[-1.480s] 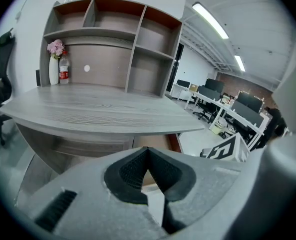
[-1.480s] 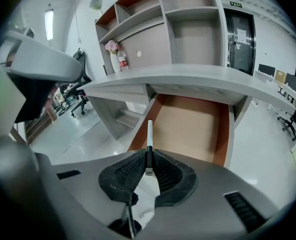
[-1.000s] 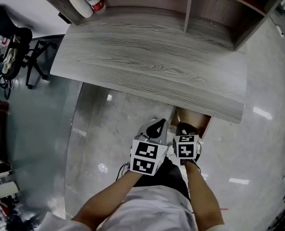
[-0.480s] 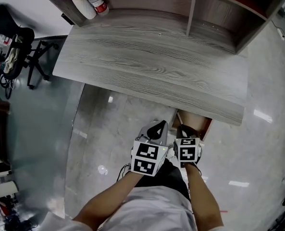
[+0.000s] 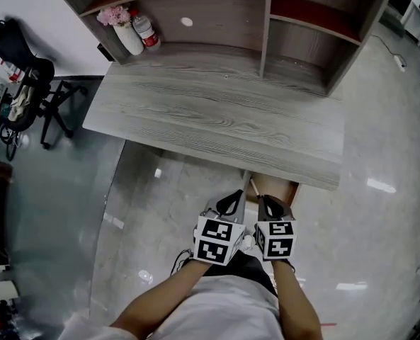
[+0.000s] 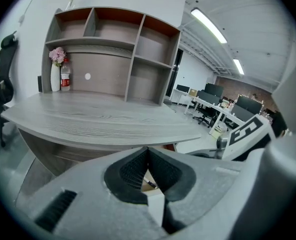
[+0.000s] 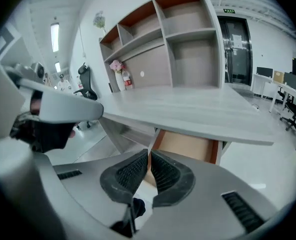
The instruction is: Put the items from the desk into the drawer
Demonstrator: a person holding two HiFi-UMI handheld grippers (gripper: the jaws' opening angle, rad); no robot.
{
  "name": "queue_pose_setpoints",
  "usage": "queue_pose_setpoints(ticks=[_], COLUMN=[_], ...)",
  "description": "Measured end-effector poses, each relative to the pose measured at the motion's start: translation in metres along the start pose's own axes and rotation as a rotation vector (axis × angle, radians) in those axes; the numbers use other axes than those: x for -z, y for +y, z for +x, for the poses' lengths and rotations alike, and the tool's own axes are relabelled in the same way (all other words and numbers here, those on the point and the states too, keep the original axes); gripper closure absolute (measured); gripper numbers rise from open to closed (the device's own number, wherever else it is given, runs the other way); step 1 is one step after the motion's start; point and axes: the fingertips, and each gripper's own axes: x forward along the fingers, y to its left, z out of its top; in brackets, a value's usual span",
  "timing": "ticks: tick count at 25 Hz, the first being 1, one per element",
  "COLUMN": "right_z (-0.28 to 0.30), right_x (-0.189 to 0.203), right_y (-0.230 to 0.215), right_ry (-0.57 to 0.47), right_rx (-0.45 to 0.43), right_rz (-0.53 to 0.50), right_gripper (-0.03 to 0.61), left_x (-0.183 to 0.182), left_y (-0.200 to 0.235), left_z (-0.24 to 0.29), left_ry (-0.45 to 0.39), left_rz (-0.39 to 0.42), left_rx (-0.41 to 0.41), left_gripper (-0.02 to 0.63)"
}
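The grey wood desk point(image 5: 217, 112) has a bare top in the head view. Below its front right edge an open drawer point(image 5: 275, 187) shows a brown inside. My left gripper point(image 5: 232, 200) and right gripper point(image 5: 270, 204) hang side by side just in front of the drawer, close to my body. Both are shut with nothing between the pads. In the left gripper view the left gripper point(image 6: 148, 153) points under the desk top point(image 6: 98, 119). The right gripper point(image 7: 148, 159) points at the drawer point(image 7: 190, 146).
A white vase with pink flowers point(image 5: 127, 32) and a red-labelled bottle point(image 5: 146, 30) stand at the desk's back left, under a shelf unit point(image 5: 266, 20). A black office chair point(image 5: 27, 83) is at the left. The shiny floor point(image 5: 160, 211) lies below.
The head view has tilted, so more of the shelf unit shows and the desk sits lower in the frame. Both grippers stay shut and side by side before the drawer.
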Motion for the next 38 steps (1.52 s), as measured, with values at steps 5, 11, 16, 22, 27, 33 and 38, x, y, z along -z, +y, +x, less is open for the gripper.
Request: queue_pose_setpoints(ticks=[5, 11, 16, 22, 27, 33, 38], right_z=[-0.040, -0.087, -0.116, -0.132, -0.134, -0.133, -0.133], right_x=[-0.040, -0.081, -0.101, -0.107, -0.106, -0.103, -0.099], right_y=[-0.002, -0.001, 0.003, 0.009, 0.012, 0.010, 0.009], right_ry=[-0.114, -0.243, -0.320, -0.356, -0.353, -0.347, -0.340], right_rx=[0.005, 0.002, -0.008, -0.015, -0.015, -0.014, -0.014], right_rz=[-0.012, -0.029, -0.033, -0.054, -0.061, -0.061, -0.058], right_gripper=[0.568, 0.575, 0.577, 0.577, 0.577, 0.577, 0.577], left_x=[-0.018, -0.037, -0.053, -0.060, -0.067, -0.067, -0.067], left_y=[-0.017, -0.041, -0.060, -0.070, -0.070, -0.075, -0.078], left_z=[-0.012, -0.024, -0.035, -0.044, -0.049, -0.046, -0.044], left_ry=[-0.032, -0.075, -0.123, -0.151, -0.162, -0.155, -0.152], left_rz=[0.017, 0.047, 0.071, 0.084, 0.084, 0.086, 0.086], left_rx=[0.019, 0.042, 0.060, 0.069, 0.069, 0.083, 0.089], left_gripper=[0.611, 0.611, 0.611, 0.611, 0.611, 0.611, 0.611])
